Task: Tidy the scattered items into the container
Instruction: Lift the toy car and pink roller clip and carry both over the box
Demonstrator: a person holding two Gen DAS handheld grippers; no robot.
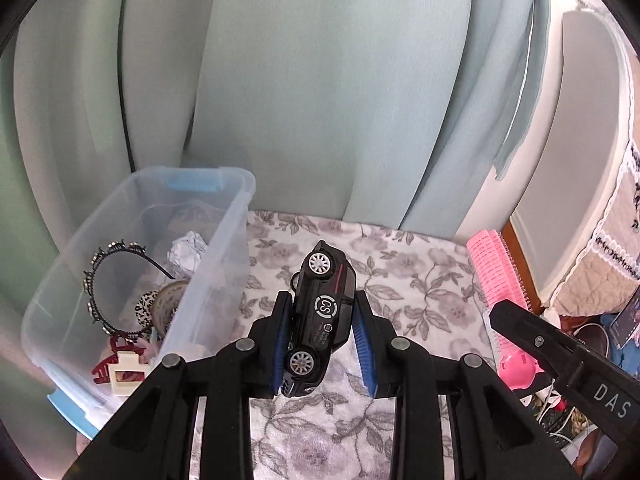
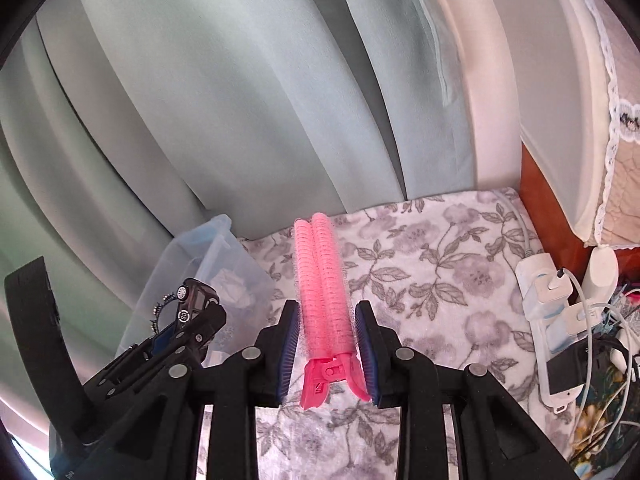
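Gripping a black toy car [image 1: 322,312], the left tongs [image 1: 324,334] are hovering beside the clear plastic bin [image 1: 236,216]; right tongs [image 2: 326,340] are clamping a pink hair-roller clip [image 2: 322,288] above the floral blanket [image 2: 432,280].

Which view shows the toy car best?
Left wrist: the car fills the centre, gripped in the left claw, wheels and logo clear. The right wrist view shows it small at the left edge, partly hidden.

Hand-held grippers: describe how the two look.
Both are matte black plastic with angular arms joined by round silver pivot pins. The left hand-held gripper and the right hand-held gripper each carry blue ribbed pads on their fingers. White letters "DAS" mark the right one's side. No cables, hands or sleeves show.
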